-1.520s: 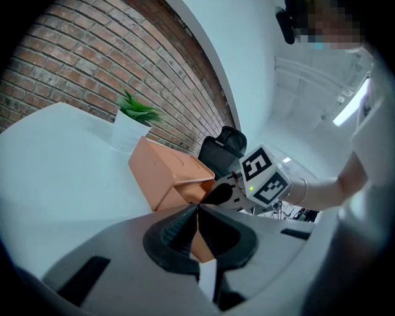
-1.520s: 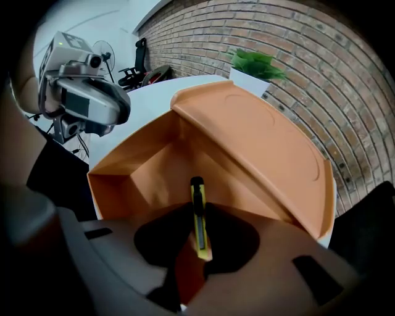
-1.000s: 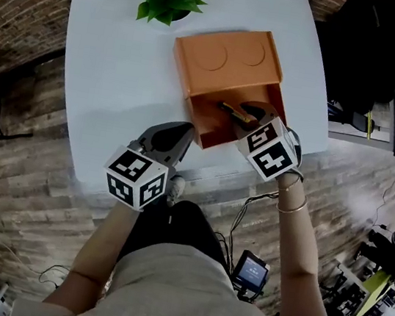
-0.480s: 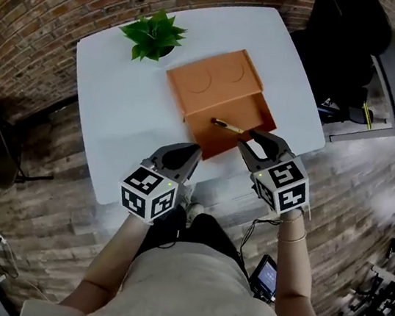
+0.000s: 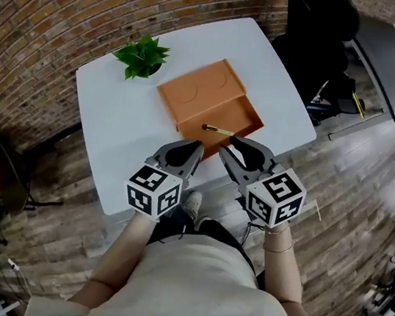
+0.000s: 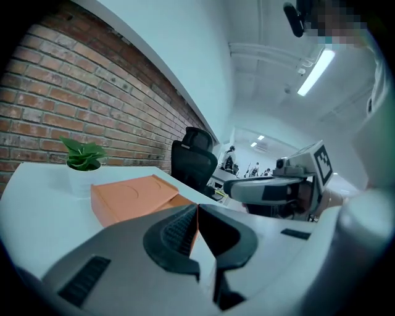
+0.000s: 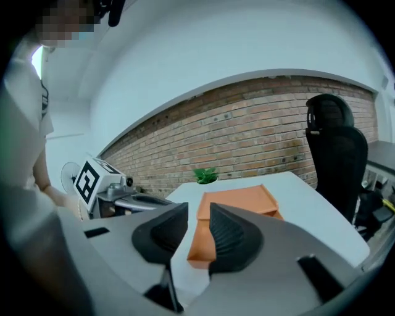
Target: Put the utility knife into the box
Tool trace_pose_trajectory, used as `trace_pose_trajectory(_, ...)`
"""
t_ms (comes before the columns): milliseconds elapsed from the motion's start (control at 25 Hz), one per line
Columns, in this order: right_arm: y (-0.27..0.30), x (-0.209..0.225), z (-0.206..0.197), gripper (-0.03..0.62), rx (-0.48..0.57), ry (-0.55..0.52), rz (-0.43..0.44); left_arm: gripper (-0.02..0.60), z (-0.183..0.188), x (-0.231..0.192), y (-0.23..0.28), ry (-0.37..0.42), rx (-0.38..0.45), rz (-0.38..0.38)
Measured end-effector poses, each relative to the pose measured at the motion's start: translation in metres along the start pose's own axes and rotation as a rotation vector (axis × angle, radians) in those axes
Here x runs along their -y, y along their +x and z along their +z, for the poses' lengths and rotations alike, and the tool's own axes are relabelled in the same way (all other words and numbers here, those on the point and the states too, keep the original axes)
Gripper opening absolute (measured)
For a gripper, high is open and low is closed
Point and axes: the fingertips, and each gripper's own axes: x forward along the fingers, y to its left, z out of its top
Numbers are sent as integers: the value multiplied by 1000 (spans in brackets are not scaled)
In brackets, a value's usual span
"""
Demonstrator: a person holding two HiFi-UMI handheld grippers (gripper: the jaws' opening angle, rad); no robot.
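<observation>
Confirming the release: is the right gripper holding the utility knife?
No, the right gripper has nothing between its closing jaws; the utility knife lies in the box.

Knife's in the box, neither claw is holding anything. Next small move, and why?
Probably just draw the right claw back from the table: the utility knife already lies in the open compartment of the orange box, and that claw, its jaws closing, has nothing between them. The left claw is shut and empty.
</observation>
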Motion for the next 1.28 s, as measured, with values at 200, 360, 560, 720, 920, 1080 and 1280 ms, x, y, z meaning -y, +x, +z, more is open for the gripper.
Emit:
trace_pose_trajectory(200,-20,-5,10,10,158,152,-17,9,7,10,-3,25,13,-2)
trace_pose_trajectory(360,-37,-8,15,0,284,197,-68,9,4,19,-4,41,8,-3)
trace_pose_trajectory(560,-44,-15,1,0,284,201,-110,9,-1,24,-8,37,10,14)
trace_pose_trajectory(720,-47,-19,-7,-2,262,187,-108,9,-3,32,-10,64,9,16)
trace_pose_trajectory(920,-52,-17,-19,-2,226,197,-139,9,-13,42,-8,88,-22,19)
trace_pose_trajectory(1080,-52,-15,-28,-2,209,220,-140,9,-23,48,-7,98,-38,33)
trace_pose_trajectory(1280,-54,-15,-27,-2,205,204,-142,9,-29,50,-5,90,-53,29)
